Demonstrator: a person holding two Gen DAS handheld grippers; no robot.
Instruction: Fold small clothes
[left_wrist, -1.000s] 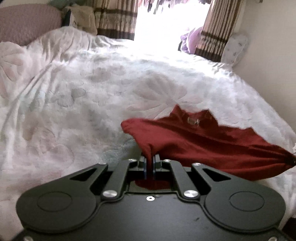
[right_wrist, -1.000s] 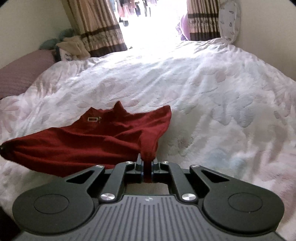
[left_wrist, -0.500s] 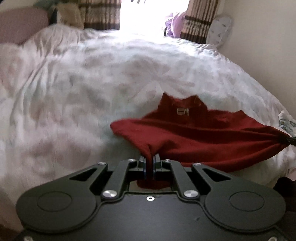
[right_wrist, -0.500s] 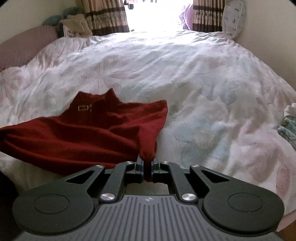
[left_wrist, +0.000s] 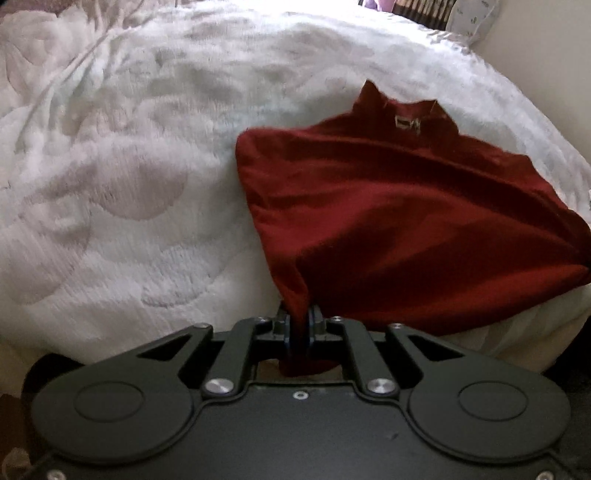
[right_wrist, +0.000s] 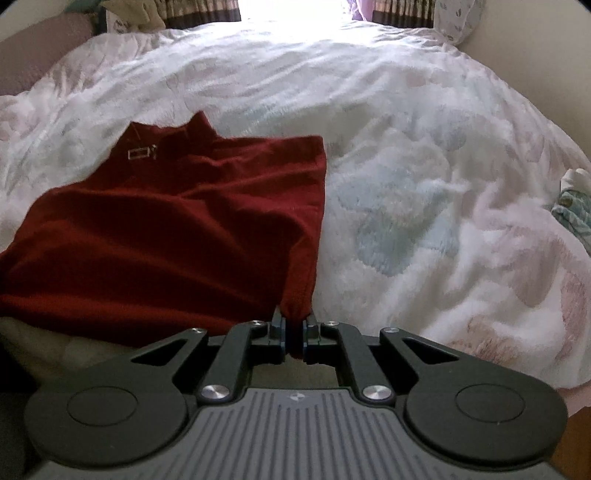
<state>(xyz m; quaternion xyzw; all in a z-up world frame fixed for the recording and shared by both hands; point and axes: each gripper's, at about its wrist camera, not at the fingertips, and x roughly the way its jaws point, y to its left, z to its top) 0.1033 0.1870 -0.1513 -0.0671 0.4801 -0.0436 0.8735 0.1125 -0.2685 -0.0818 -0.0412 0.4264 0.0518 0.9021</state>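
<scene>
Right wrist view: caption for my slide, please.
Right gripper shut on a red top's corner, garment spread over the bed.

A home bedroom: quilted floral bedspread (right_wrist: 406, 129); striped curtains (right_wrist: 207, 9).

Colours and patterns, both wrist views

I see a dark red garment (left_wrist: 406, 221) with a small pale label (right_wrist: 139, 154) at its collar. The bedspread (right_wrist: 406, 147) is white with faint pink and pale blue floral print. The striped brown-and-beige curtains (right_wrist: 199, 9) sit at 12 o'clock. My left gripper (left_wrist: 300, 321) and right gripper (right_wrist: 293, 326) are black.
</scene>
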